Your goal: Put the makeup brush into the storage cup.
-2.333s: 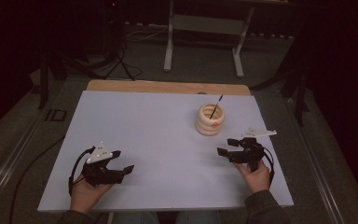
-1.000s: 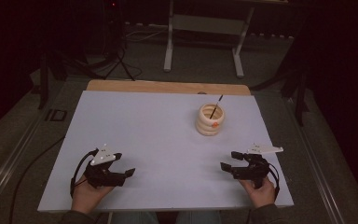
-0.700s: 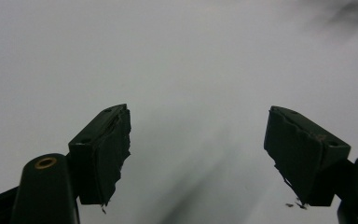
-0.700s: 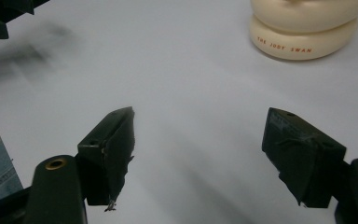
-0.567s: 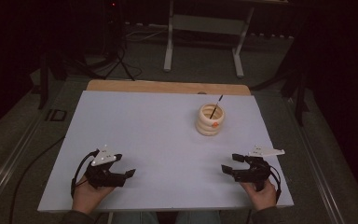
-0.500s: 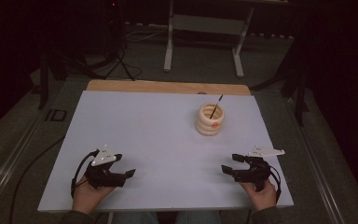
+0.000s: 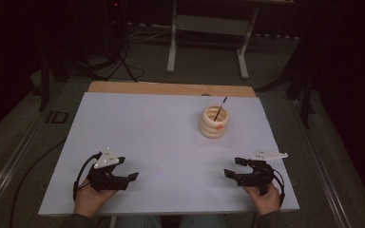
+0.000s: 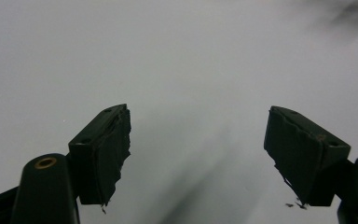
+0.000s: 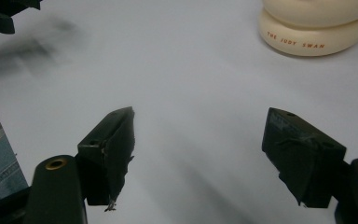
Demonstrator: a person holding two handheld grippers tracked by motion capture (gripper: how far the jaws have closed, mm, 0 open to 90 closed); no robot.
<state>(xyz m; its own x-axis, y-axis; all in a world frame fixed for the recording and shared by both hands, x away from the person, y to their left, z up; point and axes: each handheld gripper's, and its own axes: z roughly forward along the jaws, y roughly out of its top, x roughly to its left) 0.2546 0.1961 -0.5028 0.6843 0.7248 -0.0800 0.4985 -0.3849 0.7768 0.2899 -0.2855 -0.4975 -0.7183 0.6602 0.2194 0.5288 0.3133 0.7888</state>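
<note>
Cream ringed holder (image 7: 214,123) with a dark stick (image 7: 220,109) stands on the counter's (image 7: 161,137) far right, likely rigid, smooth and tippable, best gripped across a ring; left gripper (image 7: 132,176) and right gripper (image 7: 233,167) rest well apart, jaws wide and empty.

cream ringed holder (image 7: 214,123) upright with a dark stick (image 7: 220,108) inside
</note>
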